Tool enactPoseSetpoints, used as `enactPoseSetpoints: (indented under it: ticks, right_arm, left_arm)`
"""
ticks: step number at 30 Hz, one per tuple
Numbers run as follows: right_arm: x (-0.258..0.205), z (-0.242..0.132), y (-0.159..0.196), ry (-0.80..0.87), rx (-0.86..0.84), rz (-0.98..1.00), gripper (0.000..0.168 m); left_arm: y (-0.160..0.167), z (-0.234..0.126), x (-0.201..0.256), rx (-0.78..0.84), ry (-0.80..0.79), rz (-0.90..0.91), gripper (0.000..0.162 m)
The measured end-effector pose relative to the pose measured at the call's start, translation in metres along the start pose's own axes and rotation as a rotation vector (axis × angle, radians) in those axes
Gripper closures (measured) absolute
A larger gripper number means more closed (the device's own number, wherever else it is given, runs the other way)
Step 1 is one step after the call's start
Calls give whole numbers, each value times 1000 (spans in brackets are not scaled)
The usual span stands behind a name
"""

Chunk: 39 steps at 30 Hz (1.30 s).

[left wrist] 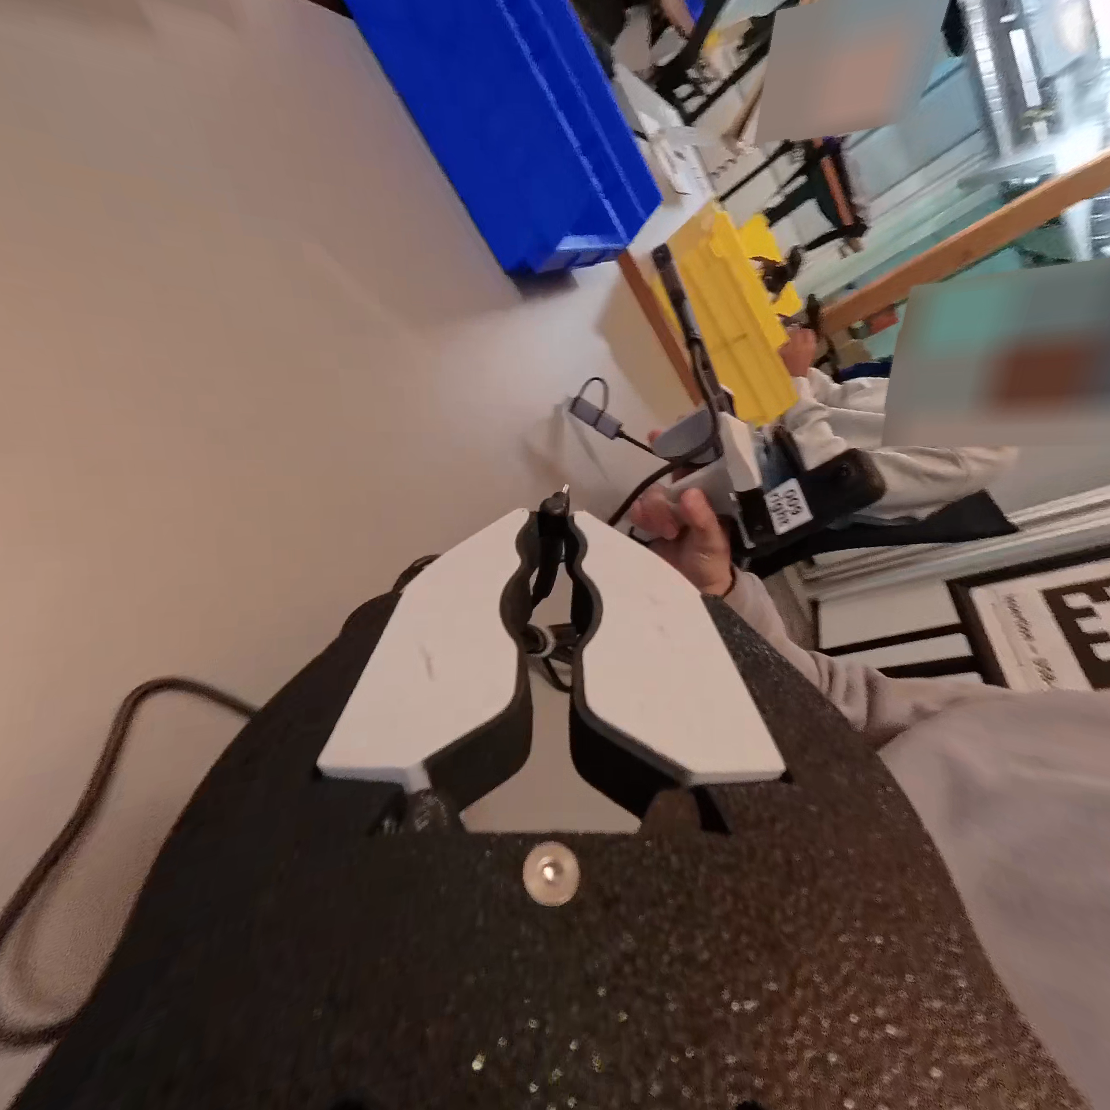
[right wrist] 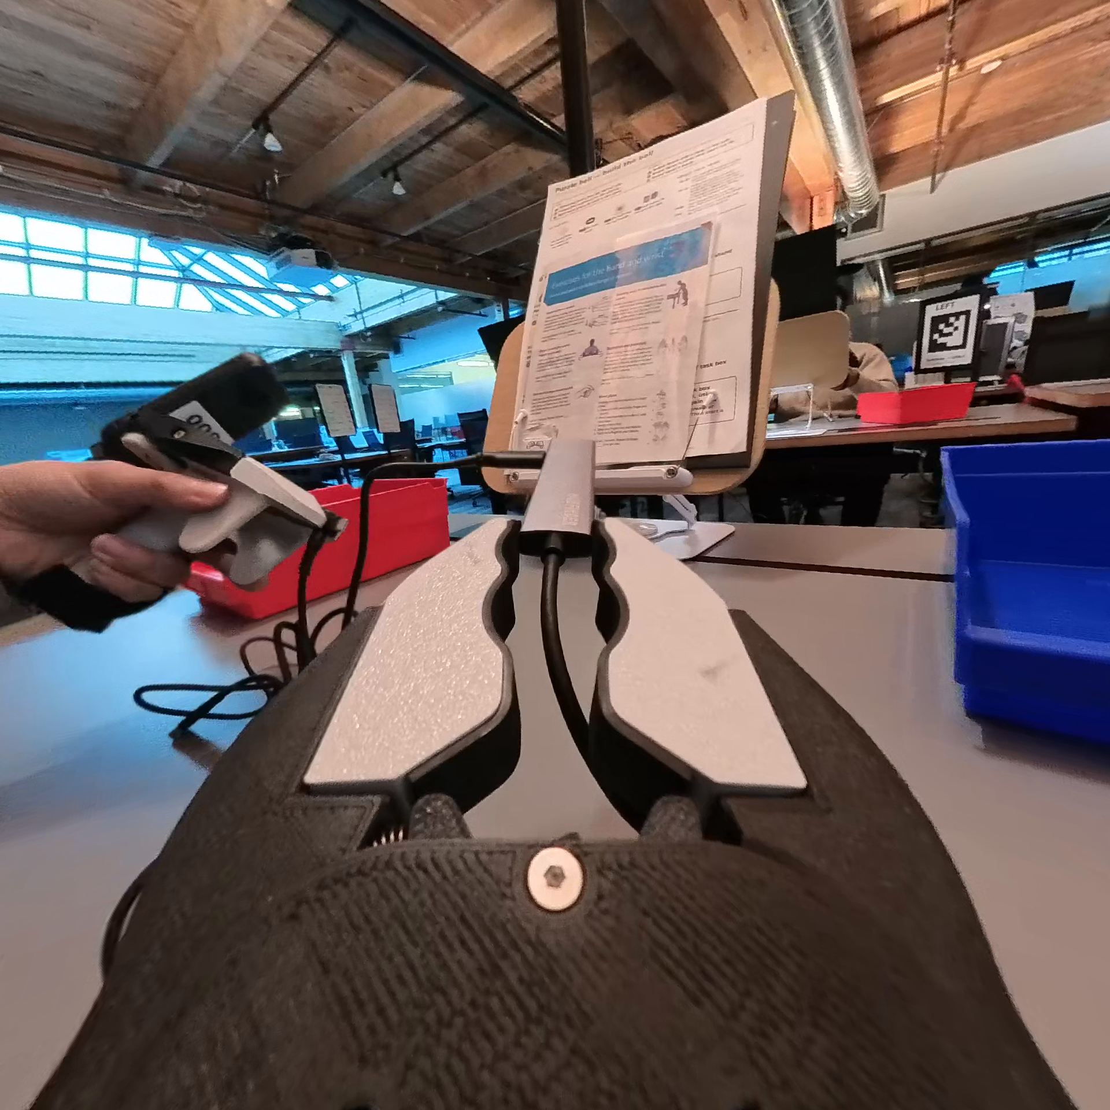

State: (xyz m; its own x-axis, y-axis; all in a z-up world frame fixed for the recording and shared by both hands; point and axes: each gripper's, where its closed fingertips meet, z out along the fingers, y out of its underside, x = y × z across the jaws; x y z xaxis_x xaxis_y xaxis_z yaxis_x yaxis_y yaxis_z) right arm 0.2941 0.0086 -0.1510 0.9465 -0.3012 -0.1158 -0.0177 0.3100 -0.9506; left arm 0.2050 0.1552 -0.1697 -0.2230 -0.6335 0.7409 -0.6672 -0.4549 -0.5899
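Note:
My left gripper (left wrist: 552,519) is shut on the plug (left wrist: 554,503) of a braided black cable (left wrist: 90,775), whose metal tip sticks out past the fingertips. My right gripper (right wrist: 555,534) is shut on a slim grey hub (right wrist: 561,492), held above the grey table (right wrist: 841,661). The hub's own black lead (right wrist: 552,630) runs back between the fingers, and another black cable (right wrist: 420,465) is plugged into its left side. In the right wrist view the left gripper (right wrist: 327,524) is up at the left, apart from the hub. In the left wrist view the right gripper (left wrist: 736,447) and hub (left wrist: 685,438) are just beyond my plug.
A small grey adapter (left wrist: 591,411) hangs on a thin lead by the hub. A blue bin (right wrist: 1033,588) stands to the right, a red bin (right wrist: 384,522) to the left, and a document stand (right wrist: 649,336) straight ahead. Loose cable loops (right wrist: 240,691) lie on the table.

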Motion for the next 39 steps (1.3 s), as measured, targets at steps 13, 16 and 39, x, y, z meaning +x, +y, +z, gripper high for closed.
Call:
enactPoseSetpoints:
  ticks: [13,16,39]
  right_arm:
    - [-5,6,10,79,-76,-132,145]
    - [-6,7,11,93,-85,-154,144]
    - [-19,8,13,68,-93,-238,144]
  left_arm:
    - [15,59,72,92,248,-125,155]
    - [5,72,76,196,200,-194,155]
    - [-7,111,54,374,189,-469,155]
